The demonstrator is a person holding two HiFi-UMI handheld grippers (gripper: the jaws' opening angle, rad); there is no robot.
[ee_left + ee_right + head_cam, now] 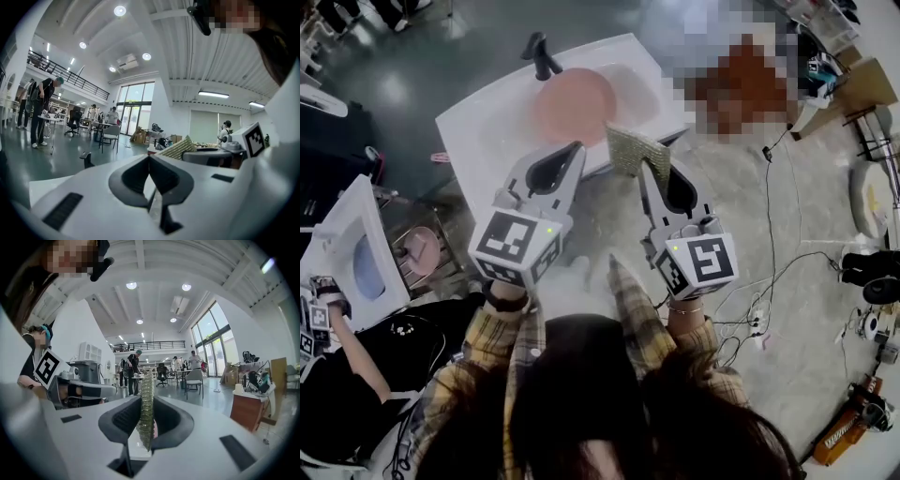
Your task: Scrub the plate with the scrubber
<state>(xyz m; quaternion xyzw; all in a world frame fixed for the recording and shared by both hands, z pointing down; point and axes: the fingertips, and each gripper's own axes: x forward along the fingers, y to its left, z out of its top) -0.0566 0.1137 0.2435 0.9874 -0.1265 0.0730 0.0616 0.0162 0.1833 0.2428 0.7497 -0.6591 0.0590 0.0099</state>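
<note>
A pink plate (572,105) lies in the basin of a white sink (478,131) with a black faucet (542,56) behind it. My left gripper (577,148) hovers over the sink's front edge, shut with nothing between its jaws, as the left gripper view (150,158) confirms. My right gripper (653,169) is beside it, just in front of the sink, shut on a yellow-green mesh scrubber (634,148). The scrubber (146,408) stands on edge between the pads, raised above the plate and not touching it. It also shows in the left gripper view as a scrubber (180,147).
A second white sink (342,239) with a bluish plate (367,267) stands at the left, where another person (337,375) works. Cables (769,272) trail over the floor at the right. A wooden cabinet (251,408) and tables with people stand further off.
</note>
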